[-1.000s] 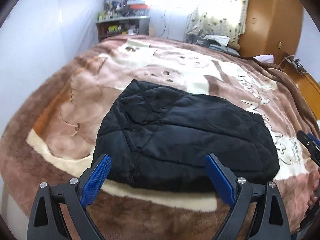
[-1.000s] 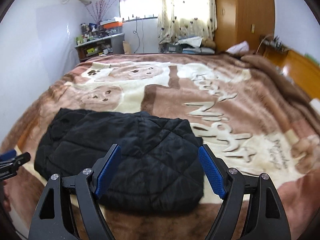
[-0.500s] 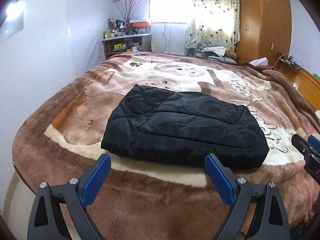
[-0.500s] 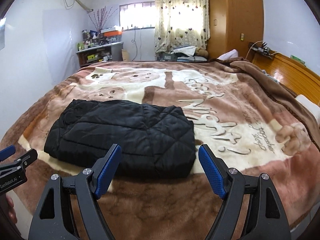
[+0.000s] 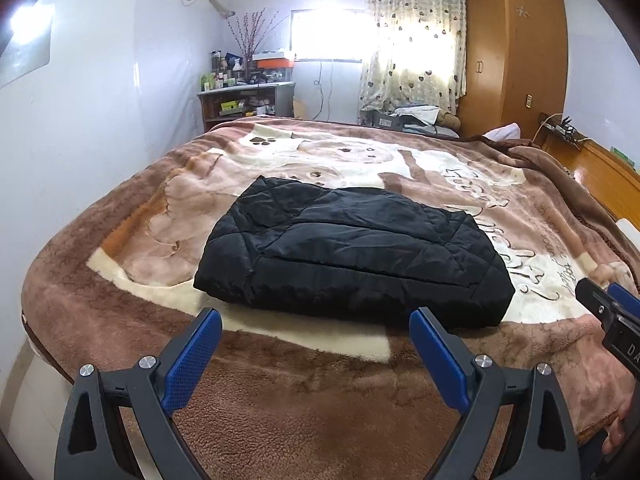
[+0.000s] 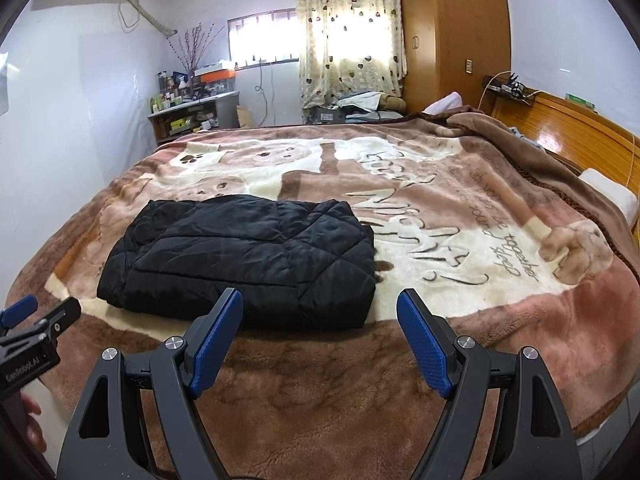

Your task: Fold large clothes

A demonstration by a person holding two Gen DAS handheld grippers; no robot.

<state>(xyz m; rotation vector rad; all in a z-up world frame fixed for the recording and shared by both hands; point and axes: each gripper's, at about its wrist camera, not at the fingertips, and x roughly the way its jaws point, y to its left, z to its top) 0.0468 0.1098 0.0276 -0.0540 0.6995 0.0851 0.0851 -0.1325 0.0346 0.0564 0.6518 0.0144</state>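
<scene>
A black quilted jacket (image 5: 352, 256) lies folded into a compact rectangle on the brown and cream blanket (image 5: 280, 380) of the bed; it also shows in the right wrist view (image 6: 244, 264). My left gripper (image 5: 316, 320) is open and empty, held back from the jacket's near edge above the blanket. My right gripper (image 6: 320, 300) is open and empty, also short of the jacket's near edge, toward its right end. Each gripper shows at the edge of the other's view, the right one (image 5: 608, 316) and the left one (image 6: 36, 320).
The blanket covers the whole bed. A wooden headboard (image 6: 560, 128) runs along the right. A wardrobe (image 5: 516, 52) and curtained window (image 5: 412, 44) stand at the far end, with a cluttered shelf (image 5: 244, 100) at the far left. A white wall (image 5: 80, 140) borders the left.
Both grippers have pulled back and up from the jacket, which now looks smaller and farther off. Both stay open. The jacket has not moved.
</scene>
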